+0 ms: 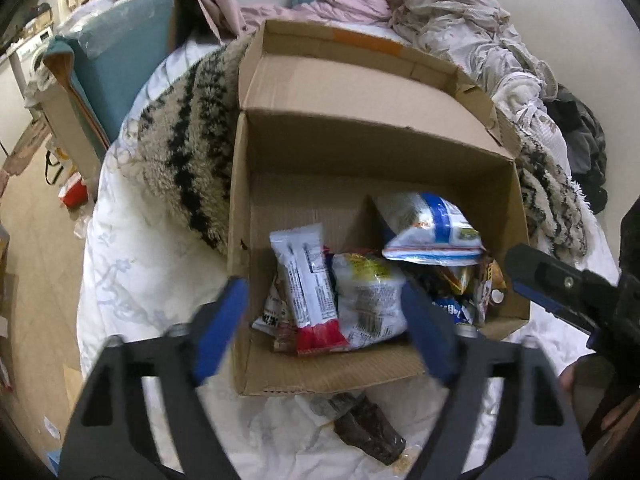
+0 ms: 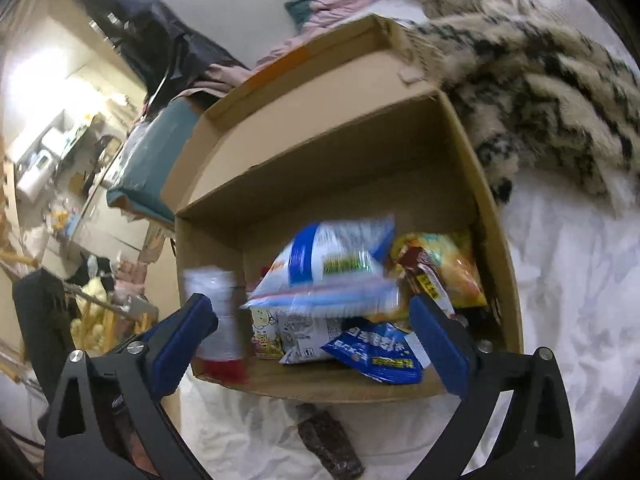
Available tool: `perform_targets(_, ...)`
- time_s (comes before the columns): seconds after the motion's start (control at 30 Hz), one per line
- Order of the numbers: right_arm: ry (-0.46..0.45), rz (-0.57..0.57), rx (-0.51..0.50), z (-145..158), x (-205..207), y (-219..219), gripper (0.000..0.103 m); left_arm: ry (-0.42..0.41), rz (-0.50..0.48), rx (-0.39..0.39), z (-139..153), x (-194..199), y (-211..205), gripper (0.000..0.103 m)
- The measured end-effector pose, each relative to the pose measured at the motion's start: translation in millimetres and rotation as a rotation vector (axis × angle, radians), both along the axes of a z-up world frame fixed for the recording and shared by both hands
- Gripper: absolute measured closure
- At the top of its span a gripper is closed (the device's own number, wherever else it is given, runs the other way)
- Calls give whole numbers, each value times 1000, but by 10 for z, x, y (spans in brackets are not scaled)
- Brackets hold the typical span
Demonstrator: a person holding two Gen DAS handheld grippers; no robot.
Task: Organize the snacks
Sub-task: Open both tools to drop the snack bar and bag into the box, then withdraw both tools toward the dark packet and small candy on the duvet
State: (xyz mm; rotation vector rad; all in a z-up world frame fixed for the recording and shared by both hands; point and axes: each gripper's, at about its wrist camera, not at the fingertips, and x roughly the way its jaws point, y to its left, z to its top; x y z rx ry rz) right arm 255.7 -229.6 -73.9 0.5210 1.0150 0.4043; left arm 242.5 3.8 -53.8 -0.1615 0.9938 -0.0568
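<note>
An open cardboard box (image 1: 288, 152) (image 2: 496, 216) stands on a white bed cover and holds several snack packs. Among them are a white and red pack (image 1: 310, 280), a white noodle pack (image 1: 368, 296), a blue and white bag (image 1: 432, 228) (image 2: 336, 264), a yellow bag (image 2: 444, 268) and a blue pack (image 2: 380, 352). My left gripper (image 1: 324, 320) is open and empty above the box's near edge. My right gripper (image 2: 312, 340) is open and empty just before the box; it also shows at the right of the left wrist view (image 1: 560, 284). A dark brown snack pack (image 1: 364, 428) (image 2: 328, 440) lies on the cover in front of the box.
A shaggy cream and black blanket (image 1: 188, 152) (image 2: 552, 92) lies beside and behind the box. Crumpled clothes (image 1: 452, 12) are piled at the far end of the bed. A teal cushion (image 1: 116, 68) stands at the left. The floor (image 1: 44, 240) holds clutter.
</note>
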Motion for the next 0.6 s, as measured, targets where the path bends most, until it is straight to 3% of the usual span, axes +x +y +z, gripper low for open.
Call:
perform_targets(0.27, -2, -8, -6, 17, -28, -30, 2, -1, -27, 10, -6, -50, -35, 18)
perform_targets(0.6, -5, 24, -20, 93, -71, 30, 2, -31, 34, 10, 93, -125, 105, 18)
